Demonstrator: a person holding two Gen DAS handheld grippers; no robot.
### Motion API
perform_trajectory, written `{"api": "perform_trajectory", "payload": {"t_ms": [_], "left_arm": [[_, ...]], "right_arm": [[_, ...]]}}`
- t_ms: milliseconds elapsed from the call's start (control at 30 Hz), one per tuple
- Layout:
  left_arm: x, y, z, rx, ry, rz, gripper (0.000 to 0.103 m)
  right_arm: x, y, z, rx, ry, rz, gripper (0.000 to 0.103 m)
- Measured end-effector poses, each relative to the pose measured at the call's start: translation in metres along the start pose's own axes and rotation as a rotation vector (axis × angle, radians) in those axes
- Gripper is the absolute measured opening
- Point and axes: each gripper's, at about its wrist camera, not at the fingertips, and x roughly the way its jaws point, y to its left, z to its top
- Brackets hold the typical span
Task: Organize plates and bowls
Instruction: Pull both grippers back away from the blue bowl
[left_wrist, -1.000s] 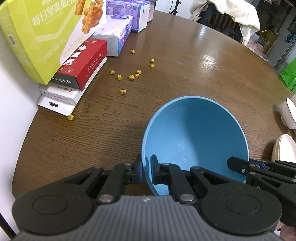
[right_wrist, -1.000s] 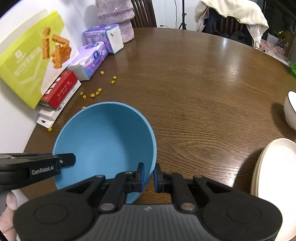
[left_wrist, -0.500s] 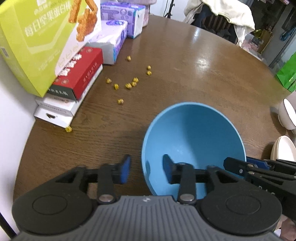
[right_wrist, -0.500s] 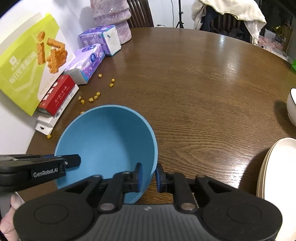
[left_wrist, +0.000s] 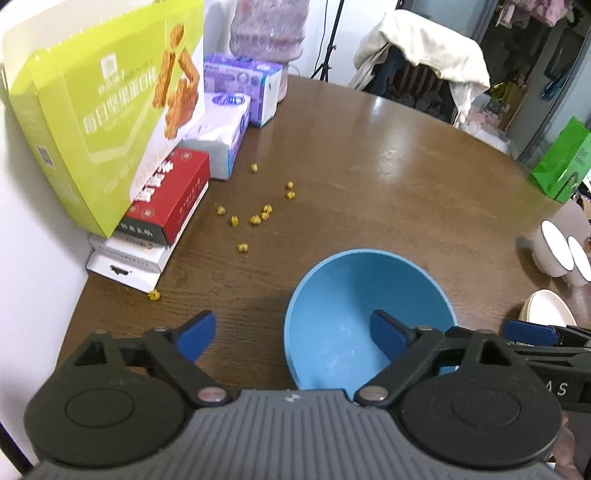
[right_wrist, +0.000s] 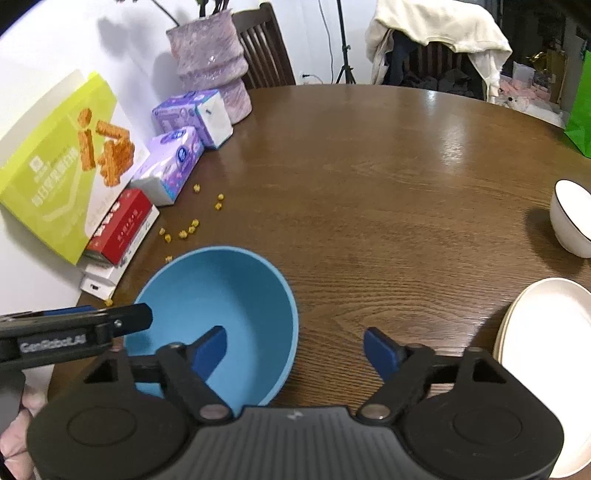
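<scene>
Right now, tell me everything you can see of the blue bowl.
The blue bowl is round, deep, plain matte, plastic by its look, and empty. It sits upright on the wooden table near its edge. Both grippers have just opened: the left gripper and right gripper each straddle the rim, one finger inside, one outside, no pad pressing it. Small yellow bits lie scattered beyond it.

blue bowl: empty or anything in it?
Empty. Both wrist views show the blue bowl with a bare inside, only faint pale smudges; the yellow crumbs lie outside it on the table.
</scene>
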Motion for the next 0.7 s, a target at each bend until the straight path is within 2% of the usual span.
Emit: {"api": "perform_trajectory", "payload": {"t_ms": [67,133,233,700], "left_arm": [[-0.006,-0.001,0.000,0.002,-0.014,-0.011,0.101],[-0.011,-0.001,0.000,0.005,-0.028,-0.020,0.102],[-0.018,-0.004,0.000,0.018,-0.041,-0.036,0.103],[-0.039,-0.032,-0.005,0.087,-0.082,-0.094,0.103]], "right_arm": [[-0.006,-0.003,-0.002,0.011,-0.013,0.005,0.091],[-0.010,-0.006,-0.004,0.025,-0.019,0.008,0.093],[-0.017,-0.011,-0.009,0.043,-0.026,-0.001,0.103],[-0.054,-0.032,-0.030,0.104,-0.088,-0.043,0.103]]}}
